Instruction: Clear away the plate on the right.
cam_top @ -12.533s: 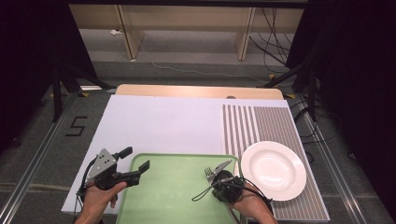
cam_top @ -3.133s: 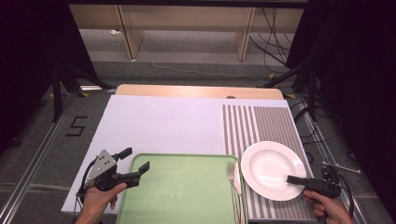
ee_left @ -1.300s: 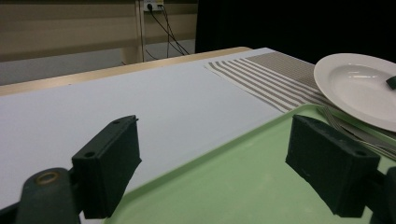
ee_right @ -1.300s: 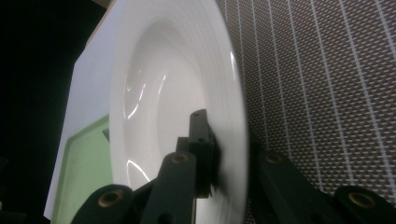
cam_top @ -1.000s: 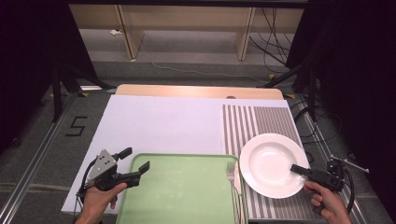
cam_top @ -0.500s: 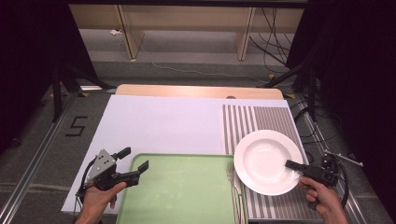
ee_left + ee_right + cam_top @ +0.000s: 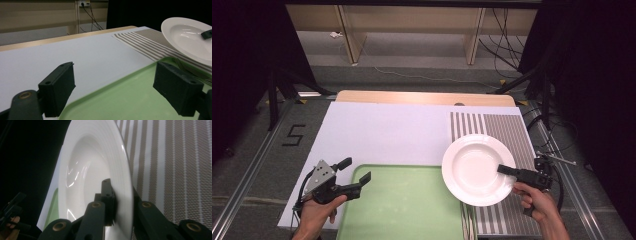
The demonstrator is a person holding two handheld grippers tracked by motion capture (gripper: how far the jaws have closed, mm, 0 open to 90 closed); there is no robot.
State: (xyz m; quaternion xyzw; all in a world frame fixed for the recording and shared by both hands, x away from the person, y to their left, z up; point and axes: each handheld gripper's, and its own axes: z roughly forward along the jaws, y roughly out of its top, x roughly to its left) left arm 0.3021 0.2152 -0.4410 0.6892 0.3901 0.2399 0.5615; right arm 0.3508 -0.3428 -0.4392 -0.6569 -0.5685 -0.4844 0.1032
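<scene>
Plate's up, heading for the tray

My right tongs (image 7: 505, 170) are clenched on the plate (image 7: 474, 167) rim at its 3 o'clock, so it hangs over the tray's (image 7: 407, 200) right edge and the fork (image 7: 186, 67). Left tongs (image 7: 357, 177) sit released at the tray's 9 o'clock corner, ready to steady it.

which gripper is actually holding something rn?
The right gripper: its jaws are clamped on the rim of the white plate, carried above the striped mat. The left gripper is open with nothing between its jaws, at the green tray's corner.
</scene>
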